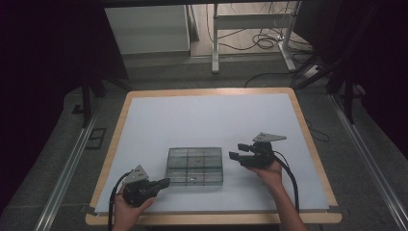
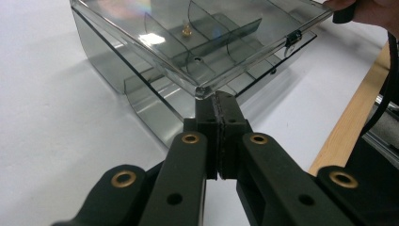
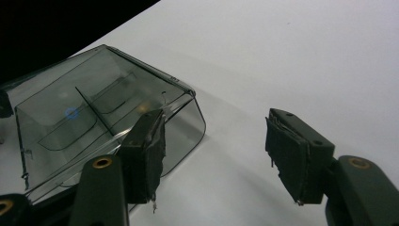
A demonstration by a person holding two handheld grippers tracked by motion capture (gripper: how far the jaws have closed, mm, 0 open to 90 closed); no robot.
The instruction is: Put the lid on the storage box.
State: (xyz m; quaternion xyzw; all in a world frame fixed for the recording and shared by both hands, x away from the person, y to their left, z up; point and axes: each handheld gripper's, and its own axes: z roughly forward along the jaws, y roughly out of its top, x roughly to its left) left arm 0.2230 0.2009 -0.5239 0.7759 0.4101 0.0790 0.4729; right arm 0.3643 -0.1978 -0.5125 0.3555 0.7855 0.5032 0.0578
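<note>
Your smoky clear compartment box [image 1: 195,166] sits on the white counter [image 1: 207,115] between your two grippers.

Your left gripper [image 2: 219,101] has its fingers [image 2: 207,117] pressed together, tips touching the box's near corner just under the lid [image 2: 197,28] edge. Your right gripper [image 3: 214,150] holds its fingers [image 3: 146,150] wide apart, the box just beyond one of them, bare counter between. A small brass part [image 2: 187,31] lies in one compartment. No label or writing can be read.
</note>
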